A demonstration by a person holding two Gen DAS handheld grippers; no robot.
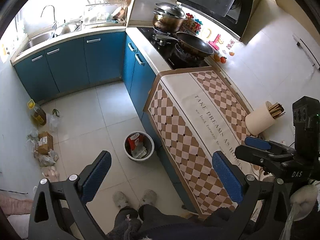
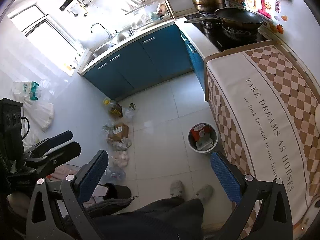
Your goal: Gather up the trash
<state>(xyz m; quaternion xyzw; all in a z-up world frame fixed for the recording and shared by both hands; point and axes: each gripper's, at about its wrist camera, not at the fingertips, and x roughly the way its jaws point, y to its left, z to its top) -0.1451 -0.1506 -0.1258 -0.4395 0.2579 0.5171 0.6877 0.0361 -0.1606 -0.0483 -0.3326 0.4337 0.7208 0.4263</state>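
Fingers (image 1: pixel 228 176) of the left gripper (image 1: pixel 162 177) spread wide, nothing between them, held above the floor (image 1: pixel 100 124) in the left wrist view. Right gripper (image 2: pixel 160 177) likewise parted and empty in its own view, fingers (image 2: pixel 93 175) blue-padded. Right gripper also visible at the right edge of the left view, over the tabletop (image 1: pixel 192 120); left gripper shows at the left edge of the right view.

Trash bin (image 1: pixel 139 146), round and pale, stands on the floor just beside the tabletop's front. Inside it: a red package and crumpled paper. Same bin (image 2: pixel 203 138) sits between the right gripper's fingers in its view, farther off.

Loose items lie along the far wall: a yellow-capped oil bottle (image 2: pixel 114 108), a cardboard box (image 2: pixel 120 131), several crumpled clear plastic bags (image 2: pixel 120 157), well apart from the bin. Whether each bag holds something, cannot tell.

Tabletop is covered by a checked cloth (image 2: pixel 266 108) printed with lettering. A cream utensil holder (image 1: pixel 260 120) with chopsticks stands on it near the wall. Beyond the cloth, a dark pan (image 1: pixel 194 45) and a lidded steel pot (image 1: pixel 170 18) sit on the stove. Blue cabinets (image 1: pixel 80 64) run under the sink.

Person's slippered feet (image 1: pixel 135 198) stand on the floor near the bin.
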